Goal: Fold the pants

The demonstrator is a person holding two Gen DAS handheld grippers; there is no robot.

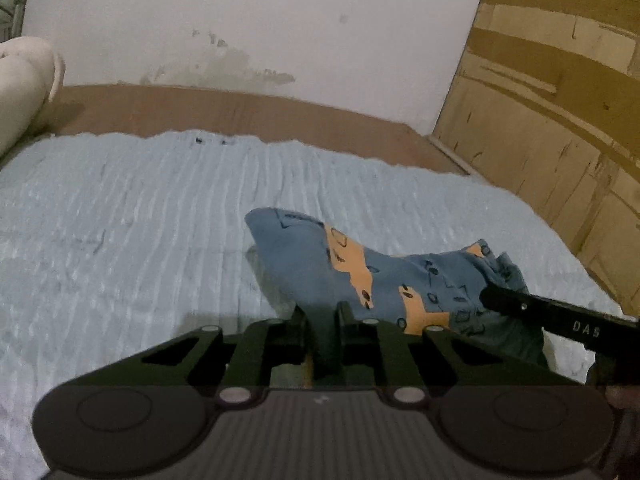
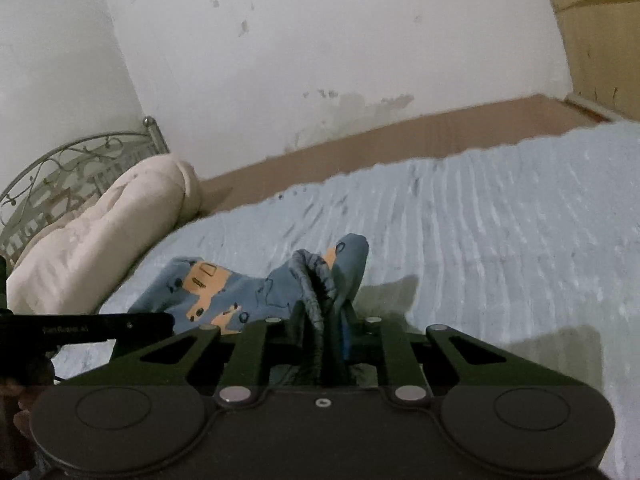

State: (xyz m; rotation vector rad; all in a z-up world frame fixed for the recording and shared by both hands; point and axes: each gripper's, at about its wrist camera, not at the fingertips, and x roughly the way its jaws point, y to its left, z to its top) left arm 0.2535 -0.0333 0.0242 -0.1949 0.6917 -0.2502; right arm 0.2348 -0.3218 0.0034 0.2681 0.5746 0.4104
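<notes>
- Left wrist view: we find the left gripper (image 1: 322,320) with its fingers clenched on a fold of the pants (image 1: 384,276), blue with orange patches. The pants hang partly lifted above the pale blue bedspread (image 1: 140,220). The right gripper (image 1: 560,316) enters from the right, against the bunched far end.
- Risk here: our pinch looks narrow, so the cloth could slip out under a pull.
- Right wrist view: we find the right gripper (image 2: 334,328) with fingers clamped on gathered fabric, seemingly the waistband (image 2: 316,280); the rest trails left toward the cream pillow (image 2: 100,240).
- Risk here: the pants are crumpled; folding without stretching them flat would likely trap wrinkles or misalign the legs.
</notes>
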